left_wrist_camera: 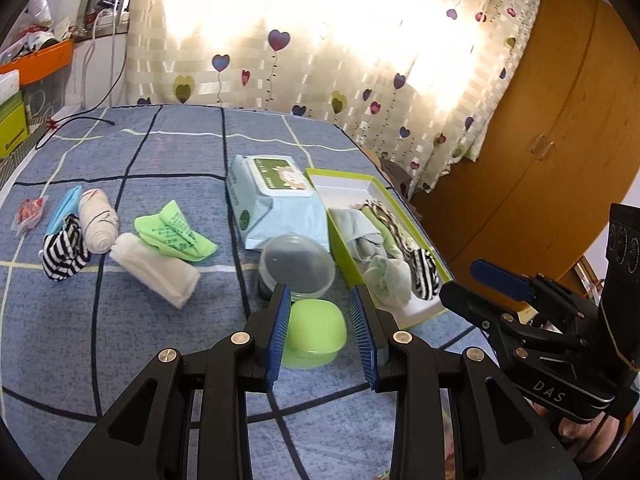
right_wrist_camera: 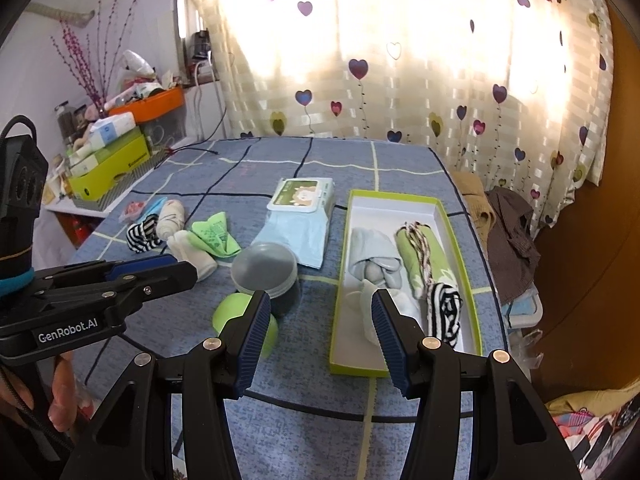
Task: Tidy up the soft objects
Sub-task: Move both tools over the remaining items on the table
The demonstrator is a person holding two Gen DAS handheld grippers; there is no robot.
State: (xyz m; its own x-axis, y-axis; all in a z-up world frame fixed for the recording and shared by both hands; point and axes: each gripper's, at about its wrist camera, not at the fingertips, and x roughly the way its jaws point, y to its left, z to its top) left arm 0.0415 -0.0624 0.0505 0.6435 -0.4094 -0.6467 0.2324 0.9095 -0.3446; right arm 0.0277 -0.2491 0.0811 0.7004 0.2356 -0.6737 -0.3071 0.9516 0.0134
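Both sets of fingers are spread with nothing in them: left gripper [left_wrist_camera: 320, 334] over the green lid [left_wrist_camera: 316, 334], right gripper [right_wrist_camera: 316, 338] beside the green box [right_wrist_camera: 472, 292]. Box is half filled; I'd guess the white sock roll [left_wrist_camera: 156, 274] goes next, so reach left across the bed [left_wrist_camera: 160, 352].

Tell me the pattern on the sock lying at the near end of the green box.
Black and white stripes on the sock; clearest in the right wrist view.
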